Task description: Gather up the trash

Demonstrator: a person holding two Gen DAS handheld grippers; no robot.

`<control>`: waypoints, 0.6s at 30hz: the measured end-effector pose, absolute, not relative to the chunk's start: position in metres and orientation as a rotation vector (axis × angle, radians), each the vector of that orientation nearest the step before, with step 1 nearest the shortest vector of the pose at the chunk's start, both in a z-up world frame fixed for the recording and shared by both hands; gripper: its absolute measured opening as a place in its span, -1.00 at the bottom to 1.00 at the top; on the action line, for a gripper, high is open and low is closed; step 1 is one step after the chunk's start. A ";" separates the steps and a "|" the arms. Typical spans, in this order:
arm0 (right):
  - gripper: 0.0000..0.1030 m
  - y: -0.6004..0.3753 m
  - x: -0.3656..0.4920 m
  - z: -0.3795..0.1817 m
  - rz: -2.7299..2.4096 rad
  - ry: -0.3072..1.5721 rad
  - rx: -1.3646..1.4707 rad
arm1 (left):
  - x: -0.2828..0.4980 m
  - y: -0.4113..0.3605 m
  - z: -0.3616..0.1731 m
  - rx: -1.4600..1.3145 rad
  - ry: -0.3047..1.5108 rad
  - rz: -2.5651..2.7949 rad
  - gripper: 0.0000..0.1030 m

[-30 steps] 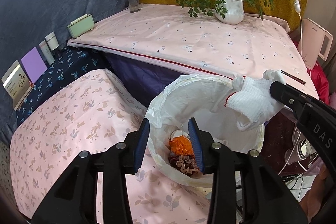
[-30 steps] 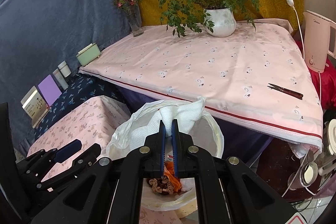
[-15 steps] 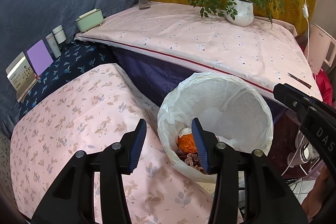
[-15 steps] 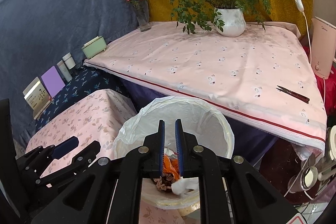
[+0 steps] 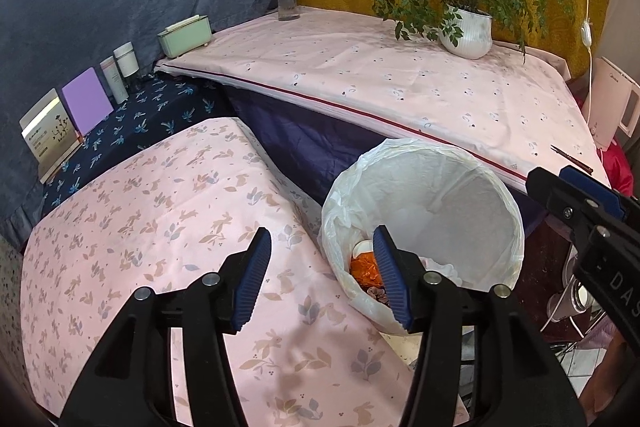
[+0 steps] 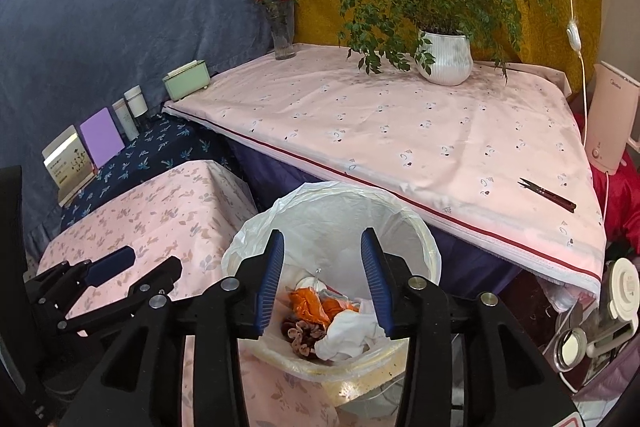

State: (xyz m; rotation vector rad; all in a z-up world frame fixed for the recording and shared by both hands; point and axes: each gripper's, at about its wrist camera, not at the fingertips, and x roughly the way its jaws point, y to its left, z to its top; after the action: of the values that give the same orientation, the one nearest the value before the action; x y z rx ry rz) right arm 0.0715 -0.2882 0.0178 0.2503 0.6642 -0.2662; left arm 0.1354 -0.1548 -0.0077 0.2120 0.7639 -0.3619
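— Where do your tongs stand?

— My right tongs [image 6: 322, 281] hang over the trash bin [image 6: 420, 239]; their jaws have just been opening and stand apart with nothing between the blue pads; through the gap I look straight down into the white liner bag [image 6: 256, 247].

— And the left?

— My left tongs [image 5: 322, 275] have also just been opening; they stand about half apart and grip nothing; one finger lies over the low bench with the leaf-print cloth [image 5: 140, 211], the other over the near rim of the bin.

— Where is the trash?

— In the bin; a crumpled white cloth [image 6: 348, 333] lies at the bottom, touching an orange wrapper [image 6: 310, 307] and some brownish curled scraps [image 6: 300, 333]; a small pale round thing sits behind the wrapper, perhaps a lid or a cup, but I cannot tell from here.

— What else is about?

— The bin stands between the low bench and a higher bench with a pink cloth [image 6: 400, 131]; on that one stand a white plant pot [image 6: 444, 57] and a glass vase with red flowers [image 6: 282, 31] at the back, a pale green box [image 6: 186, 79] at the left corner, and small dark snips [image 6: 548, 195] near the right edge; a pink kettle [image 6: 612, 123] stands beyond the right edge.
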 end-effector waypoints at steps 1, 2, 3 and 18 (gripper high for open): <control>-0.20 -0.287 0.070 0.018 -0.266 0.668 0.247 | 0.134 -0.152 -0.007 0.209 0.762 -0.359 0.07; -0.16 -0.286 0.069 0.017 -0.265 0.672 0.245 | 0.133 -0.149 -0.007 0.206 0.760 -0.356 0.07; -0.14 -0.285 0.068 0.017 -0.263 0.675 0.244 | 0.132 -0.147 -0.007 0.205 0.759 -0.354 0.08; 0.19 -0.262 0.048 0.003 -0.243 0.744 0.193 | 0.113 -0.125 -0.016 0.208 0.763 -0.346 0.60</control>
State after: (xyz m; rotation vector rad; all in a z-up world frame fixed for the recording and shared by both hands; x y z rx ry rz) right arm 0.0481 -0.2624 0.0031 0.1929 0.7439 -0.2434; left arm 0.1126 -0.1246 -0.0164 0.2083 0.7632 -0.3461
